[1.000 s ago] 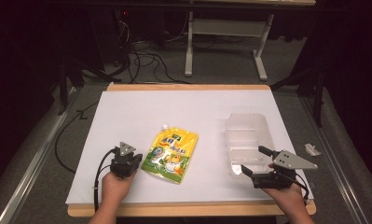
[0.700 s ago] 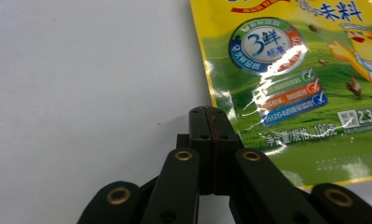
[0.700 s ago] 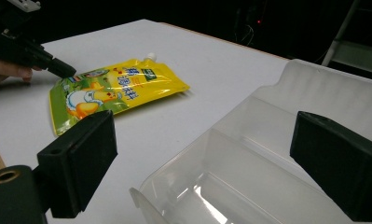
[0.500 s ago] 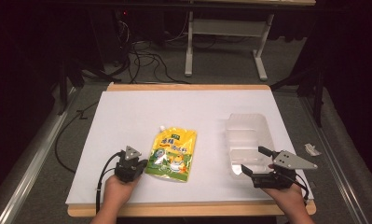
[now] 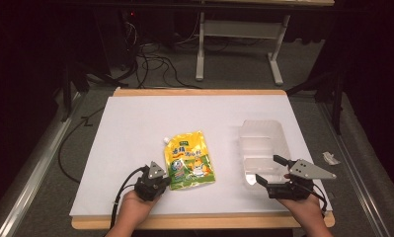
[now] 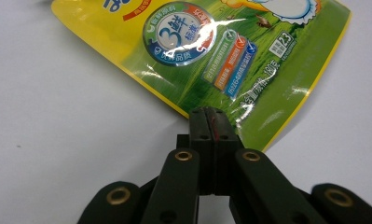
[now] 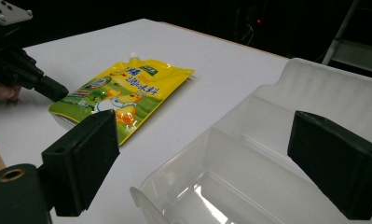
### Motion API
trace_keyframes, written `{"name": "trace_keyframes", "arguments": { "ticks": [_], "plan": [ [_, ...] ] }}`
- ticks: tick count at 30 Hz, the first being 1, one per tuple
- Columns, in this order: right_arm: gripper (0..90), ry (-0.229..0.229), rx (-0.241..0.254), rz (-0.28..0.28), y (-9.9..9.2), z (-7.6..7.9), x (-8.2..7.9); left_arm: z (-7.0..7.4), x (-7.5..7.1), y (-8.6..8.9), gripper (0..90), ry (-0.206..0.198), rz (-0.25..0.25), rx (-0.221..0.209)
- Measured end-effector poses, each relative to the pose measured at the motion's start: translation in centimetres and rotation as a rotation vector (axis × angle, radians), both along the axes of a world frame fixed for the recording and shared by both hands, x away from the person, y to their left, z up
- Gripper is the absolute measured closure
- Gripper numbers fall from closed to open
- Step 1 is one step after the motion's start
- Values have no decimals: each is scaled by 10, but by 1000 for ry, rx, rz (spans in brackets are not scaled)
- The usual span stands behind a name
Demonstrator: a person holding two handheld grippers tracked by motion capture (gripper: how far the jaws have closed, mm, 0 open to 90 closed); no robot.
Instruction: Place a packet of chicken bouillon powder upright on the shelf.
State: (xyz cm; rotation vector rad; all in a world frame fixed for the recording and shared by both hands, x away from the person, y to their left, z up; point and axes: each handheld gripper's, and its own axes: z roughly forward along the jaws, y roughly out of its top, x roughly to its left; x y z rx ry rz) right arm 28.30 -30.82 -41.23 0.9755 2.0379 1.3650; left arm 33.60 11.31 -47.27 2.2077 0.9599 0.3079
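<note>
A yellow and green spouted pouch (image 5: 189,158) lies flat on the white table (image 5: 135,128), its spout toward the far side. My left gripper (image 5: 168,181) is shut, its tips resting at the pouch's near left edge (image 6: 197,46); the jaws are pressed together and nothing shows between them (image 6: 207,113). A clear plastic container (image 5: 263,143) stands at the right. My right gripper (image 5: 269,170) is open at the container's near end, one jaw on each side of its near wall (image 7: 277,140). In the right gripper view the pouch (image 7: 123,93) and the left gripper (image 7: 53,88) lie beyond.
The table's wooden front edge (image 5: 199,221) runs just under both hands. A small white scrap (image 5: 329,158) lies off the table's right side. Cables (image 5: 150,54) and a desk frame (image 5: 239,44) stand on the floor beyond the far edge.
My left gripper has moved right, from bare table up to the pouch's near left edge. The right gripper and the container have held still.
</note>
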Motion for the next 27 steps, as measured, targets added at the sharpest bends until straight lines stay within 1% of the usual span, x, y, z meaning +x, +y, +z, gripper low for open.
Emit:
{"name": "trace_keyframes", "arguments": {
  "ticks": [1,2,3,5,6,7,8,9,10,11,12,13,15,19,23,24,25,26,27],
  "plan": [
    [92,-4,2,4,0,0,0,1,1,1,900,-1,3,-1],
    [92,-5,2,4,0,0,0,1,2,2,900,-1,16,-12],
    [93,-4,4,1,0,0,0,2,3,4,877,1,26,-24],
    [94,-6,4,-3,-1,1,-1,5,7,9,841,-1,62,-65],
    [95,-5,10,-5,-1,1,-1,5,8,11,831,-5,72,-82],
    [96,-5,8,-6,-2,1,-1,6,11,13,810,-6,93,-109],
    [97,-5,8,-6,-2,1,-1,6,13,14,755,-4,106,-127],
    [99,-7,7,-4,-2,1,0,7,17,15,681,-6,127,-151],
    [99,-7,7,-4,-2,1,0,7,21,17,681,-3,148,-180],
    [100,-4,4,-6,-1,1,0,9,27,18,655,-3,171,-218],
    [101,-3,5,-3,-1,0,0,9,30,18,609,-4,183,-235],
    [101,-2,2,-3,-1,0,0,9,33,18,574,2,197,-254],
    [101,-3,-4,0,0,0,1,9,41,17,528,3,211,-270],
    [104,-5,-3,0,-1,0,1,9,58,16,475,-6,236,-299],
    [106,-11,-1,-3,-2,1,0,4,75,14,420,20,238,-317],
    [106,-11,-1,-3,-2,1,0,3,80,13,420,35,240,-311],
    [107,-10,5,-3,-2,1,0,1,84,13,392,47,240,-301],
    [107,-11,4,-3,-2,1,1,-1,89,12,368,67,238,-305],
    [108,-9,2,-4,-2,1,1,-2,92,13,356,70,238,-305]
  ]
}}
